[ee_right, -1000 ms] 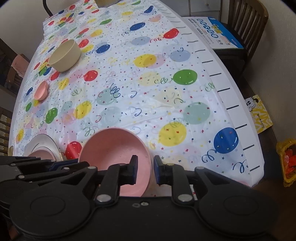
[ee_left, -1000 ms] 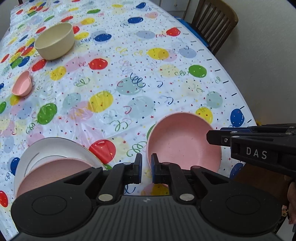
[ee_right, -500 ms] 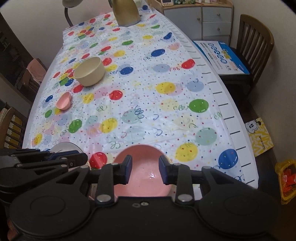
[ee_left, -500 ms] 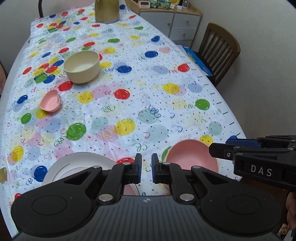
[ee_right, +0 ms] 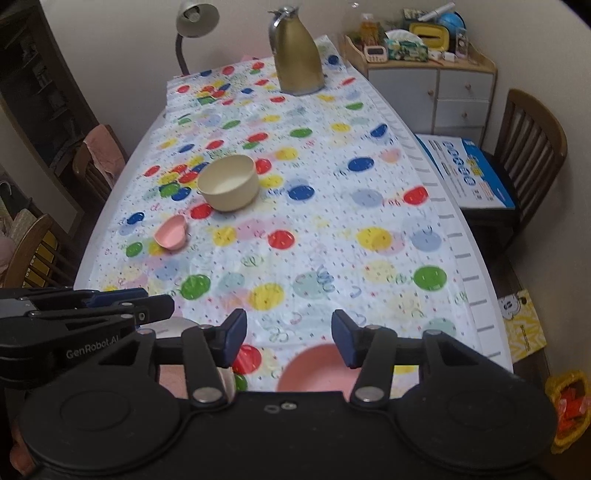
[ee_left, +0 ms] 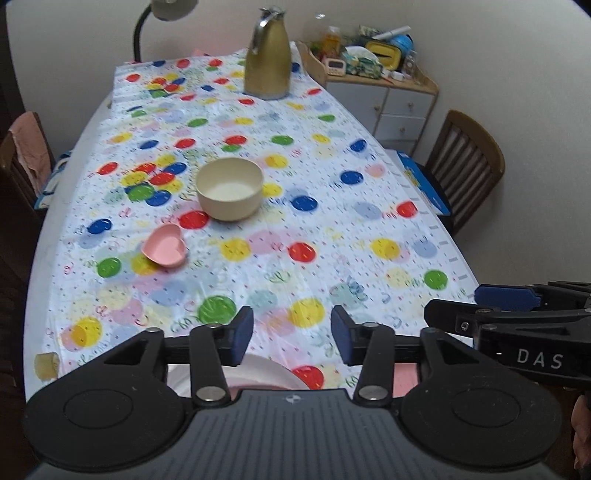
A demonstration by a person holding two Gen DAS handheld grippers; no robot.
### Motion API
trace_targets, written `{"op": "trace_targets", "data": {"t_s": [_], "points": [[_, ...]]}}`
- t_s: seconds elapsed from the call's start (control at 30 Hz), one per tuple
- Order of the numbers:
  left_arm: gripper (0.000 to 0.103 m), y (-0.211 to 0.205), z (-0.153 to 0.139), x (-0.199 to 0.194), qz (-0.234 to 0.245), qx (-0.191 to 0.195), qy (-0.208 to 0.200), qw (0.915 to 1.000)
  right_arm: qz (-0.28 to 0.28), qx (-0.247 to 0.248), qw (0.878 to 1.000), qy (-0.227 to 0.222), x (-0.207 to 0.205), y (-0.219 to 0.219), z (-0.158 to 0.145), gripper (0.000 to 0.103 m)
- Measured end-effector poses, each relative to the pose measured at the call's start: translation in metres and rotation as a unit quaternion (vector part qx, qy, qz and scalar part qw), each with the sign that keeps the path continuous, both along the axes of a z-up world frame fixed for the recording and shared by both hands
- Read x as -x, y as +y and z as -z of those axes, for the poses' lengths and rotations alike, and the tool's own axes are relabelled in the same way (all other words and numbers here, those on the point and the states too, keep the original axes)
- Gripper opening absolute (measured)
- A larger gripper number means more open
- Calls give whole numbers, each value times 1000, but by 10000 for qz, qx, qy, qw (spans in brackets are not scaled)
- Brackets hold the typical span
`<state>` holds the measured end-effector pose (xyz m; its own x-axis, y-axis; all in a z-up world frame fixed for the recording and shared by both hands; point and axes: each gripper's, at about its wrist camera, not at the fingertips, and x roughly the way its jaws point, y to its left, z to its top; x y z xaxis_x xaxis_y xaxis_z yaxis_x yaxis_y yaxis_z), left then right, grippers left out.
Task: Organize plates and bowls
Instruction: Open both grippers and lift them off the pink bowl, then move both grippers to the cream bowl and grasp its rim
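My left gripper point(ee_left: 291, 339) hangs above the near edge of the balloon-print table point(ee_left: 332, 229), its jaws opening with nothing between them. Just under it lies a white plate point(ee_left: 266, 371) with a pink plate on top, mostly hidden by the gripper body. My right gripper point(ee_right: 289, 338) is beside it, jaws also opening and empty, over a pink bowl point(ee_right: 317, 369) that rests on the cloth. Farther up the table stand a cream bowl point(ee_left: 229, 188) and a small pink heart-shaped dish point(ee_left: 165, 246).
A gold jug point(ee_left: 267, 55) and a desk lamp point(ee_right: 192, 18) stand at the far end. A chair point(ee_right: 532, 147) holding a blue box point(ee_right: 465, 170) is at the right, with a cluttered cabinet point(ee_right: 428, 81) behind. More chairs line the left side.
Both grippers rose and tipped upward, so the plates and pink bowl slid to the bottom of the views. Both pairs of jaws went from nearly shut to apart.
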<state>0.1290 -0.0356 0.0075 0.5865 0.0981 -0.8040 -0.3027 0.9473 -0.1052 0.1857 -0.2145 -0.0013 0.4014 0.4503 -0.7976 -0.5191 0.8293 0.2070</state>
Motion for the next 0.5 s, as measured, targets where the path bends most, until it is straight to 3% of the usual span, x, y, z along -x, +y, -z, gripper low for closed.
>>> {"op": "trace_targets", "data": {"t_s": [0.1,0.2,0.5], "points": [[49,15,-3,-8,-141,-1,-41,9999,-68,-13,9999,-102,-7,13,-8,61],[61,32,-4,-19,-359,-43,-101,9993,-183,-36,9997,-181,-19,28,-15,64],[64,83,-2,-66,-897,-197,-107,9957,-500,-72,9982,-319,-75,79,-20,85]]}}
